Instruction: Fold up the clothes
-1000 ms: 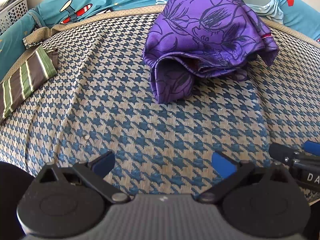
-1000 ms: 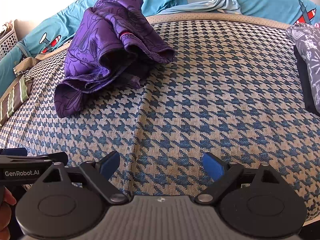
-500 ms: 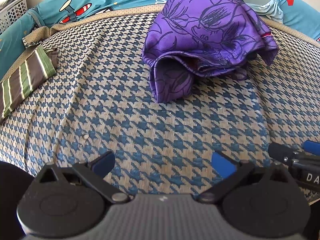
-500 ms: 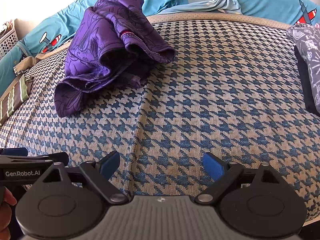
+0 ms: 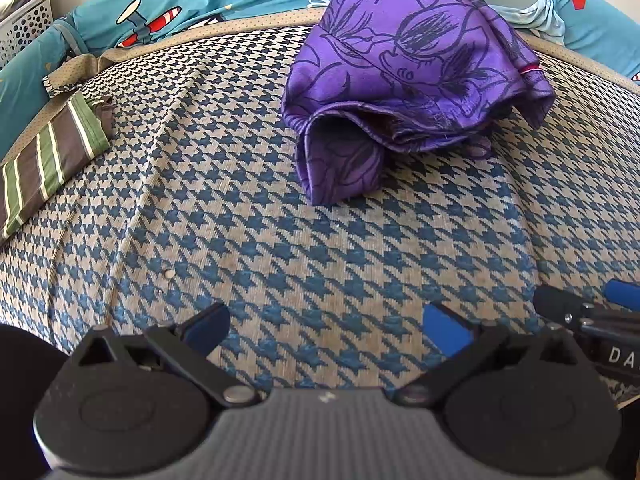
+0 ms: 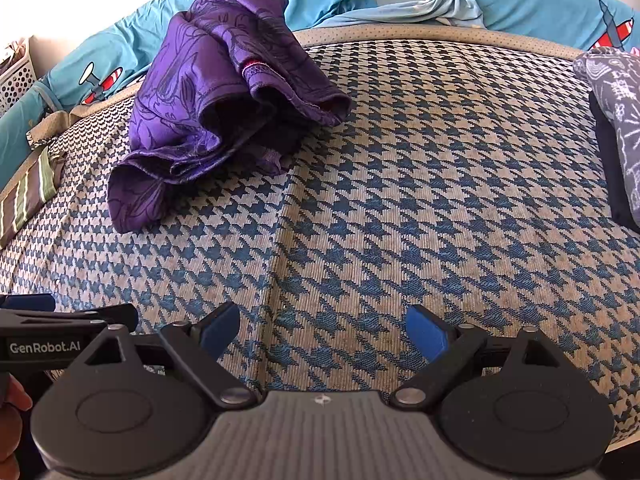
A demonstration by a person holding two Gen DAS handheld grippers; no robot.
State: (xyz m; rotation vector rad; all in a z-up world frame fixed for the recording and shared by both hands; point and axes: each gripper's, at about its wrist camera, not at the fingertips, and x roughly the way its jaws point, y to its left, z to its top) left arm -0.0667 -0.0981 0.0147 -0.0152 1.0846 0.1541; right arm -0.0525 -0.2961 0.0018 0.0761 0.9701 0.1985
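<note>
Purple garment (image 5: pixel 404 64) unmoved; hand-held grippers still.

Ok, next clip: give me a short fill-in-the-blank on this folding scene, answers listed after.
1. The crumpled garment lying on the houndstooth cover is ____ in colour.
2. Both the left claw and the right claw have their jaws ____.
3. The folded striped cloth lies to the ____ of the crumpled garment in the left wrist view.
4. The sheet behind the cover is printed with small ____.

Answers: purple; open; left; airplanes
</note>
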